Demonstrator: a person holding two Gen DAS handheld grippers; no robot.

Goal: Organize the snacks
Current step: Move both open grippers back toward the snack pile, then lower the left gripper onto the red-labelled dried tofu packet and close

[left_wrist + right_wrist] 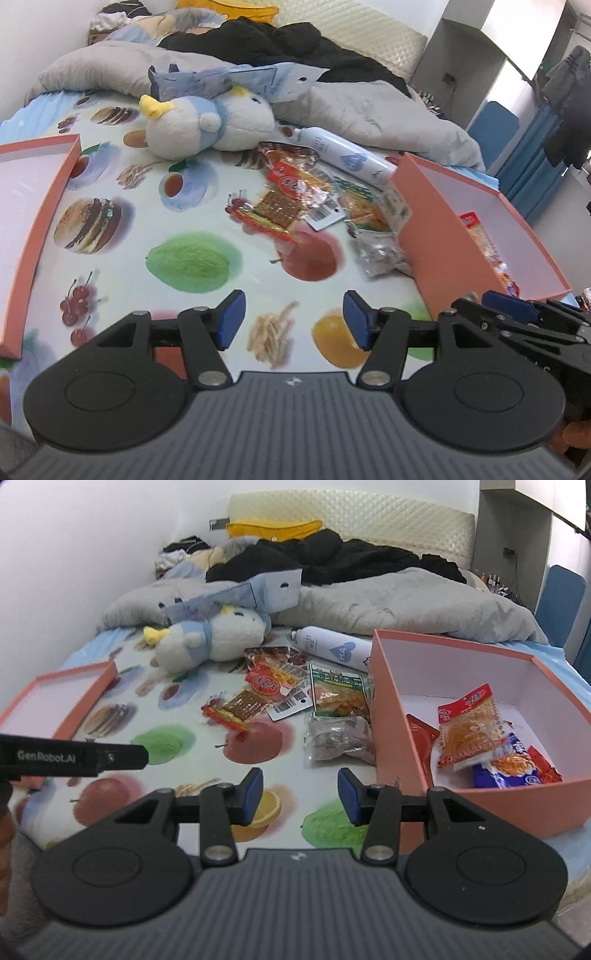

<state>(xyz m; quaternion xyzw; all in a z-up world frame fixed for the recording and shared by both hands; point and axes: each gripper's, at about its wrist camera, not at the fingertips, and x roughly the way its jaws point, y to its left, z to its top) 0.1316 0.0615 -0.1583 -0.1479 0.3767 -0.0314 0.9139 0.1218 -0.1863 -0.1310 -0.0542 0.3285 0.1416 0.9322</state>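
Empty jaws, snacks [295,698] beyond, box [406,746] beside

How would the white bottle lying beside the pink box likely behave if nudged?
The white bottle lies on its side, so it would probably roll. Its smooth round body may slip in a pinch. The soft printed sheet might damp that rolling.

A home bedroom is being shown: a bed [184,738] is being covered by a food-printed sheet, a grey duvet [388,602] is being heaped at upper centre before a quilted headboard [351,513], and a plush toy [218,635] is being left beside it.
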